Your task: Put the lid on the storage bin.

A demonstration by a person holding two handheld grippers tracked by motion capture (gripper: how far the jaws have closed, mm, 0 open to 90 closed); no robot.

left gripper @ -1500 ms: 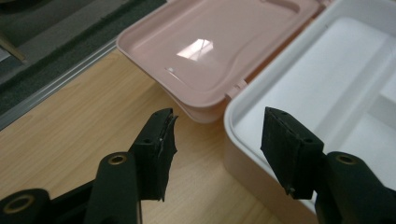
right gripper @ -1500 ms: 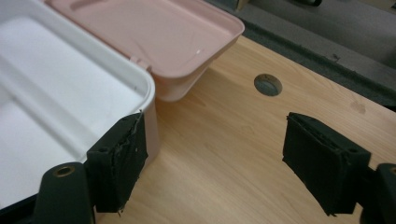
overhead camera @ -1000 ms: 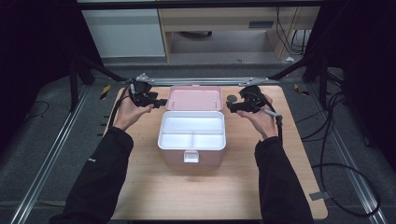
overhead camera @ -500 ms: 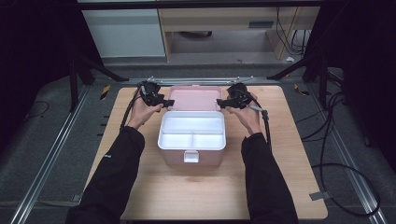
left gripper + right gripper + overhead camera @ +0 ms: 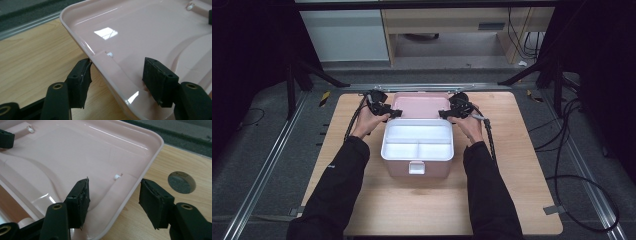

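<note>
A glossy pink plastic box with rounded corners [image 5: 417, 150] sits near the middle of the pale wood-grain tabletop [image 5: 512, 165], its hinged pink lid [image 5: 421, 104] lying open and flat behind it, toward the far edge. Inside the box rests a smooth white tray [image 5: 418, 141] moulded into one long compartment at the back and two smaller ones in front, and a small white latch [image 5: 416, 168] hangs on the front wall. The left gripper [image 5: 116, 75] has its jaws set wide, straddling the lid's left rim: one ribbed black pad lies outside over the wood, the other inside over the shiny lid, neither clearly pressing. The right gripper [image 5: 113, 200] likewise stands open astride the lid's right rim. A round hole [image 5: 181, 182] cut through the tabletop shows grey beneath it. The person's dark sleeves [image 5: 337, 190] cover the forearms, and the box's depth under the tray is hidden.
</note>
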